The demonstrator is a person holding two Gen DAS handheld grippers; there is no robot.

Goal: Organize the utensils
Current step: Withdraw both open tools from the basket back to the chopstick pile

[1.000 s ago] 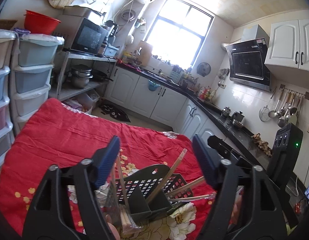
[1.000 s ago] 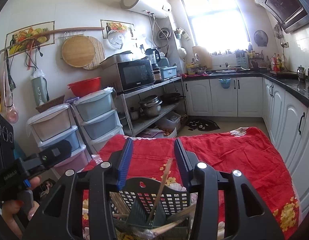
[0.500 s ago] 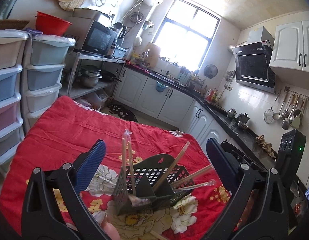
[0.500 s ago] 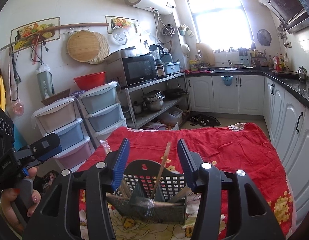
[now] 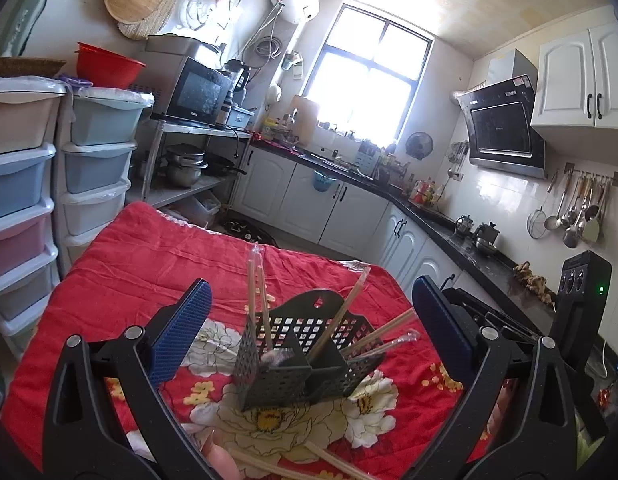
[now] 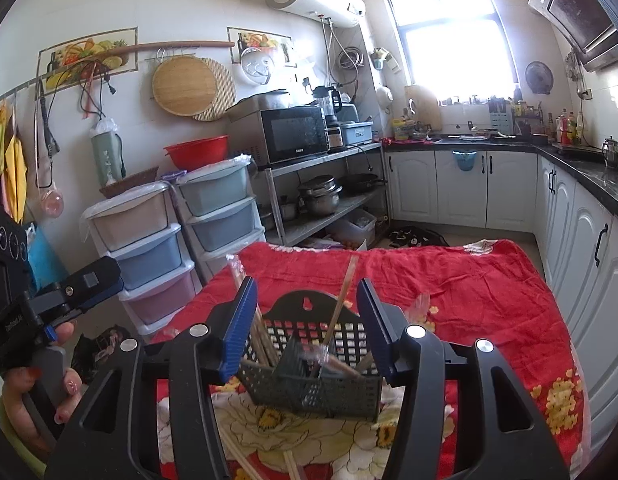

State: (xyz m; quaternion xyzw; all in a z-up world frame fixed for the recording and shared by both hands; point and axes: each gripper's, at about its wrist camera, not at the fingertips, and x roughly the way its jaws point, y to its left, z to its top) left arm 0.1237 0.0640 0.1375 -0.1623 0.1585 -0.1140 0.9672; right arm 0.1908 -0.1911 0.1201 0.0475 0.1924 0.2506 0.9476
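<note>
A black mesh utensil basket [image 5: 301, 364] stands on the red flowered cloth [image 5: 149, 264], with several wrapped chopsticks [image 5: 256, 300] standing and leaning in its compartments. My left gripper [image 5: 309, 328] is open wide, held back from the basket, with nothing between its blue pads. In the right wrist view the basket [image 6: 313, 380] sits just beyond my right gripper [image 6: 307, 324], which is open and empty, fingers on either side of it. Loose chopsticks [image 5: 333, 460] lie on the cloth at the near edge.
Stacked plastic drawers [image 5: 97, 168] stand left of the table. A metal rack with a microwave [image 5: 197, 94] and pots is behind. White cabinets and a black counter [image 5: 469, 240] run along the right. The left gripper's body [image 6: 41, 312] shows at the right view's left edge.
My left gripper opened wide, let go of the wrapped chopsticks in the basket's left compartment and drew back. My right gripper also pulled back slightly.
</note>
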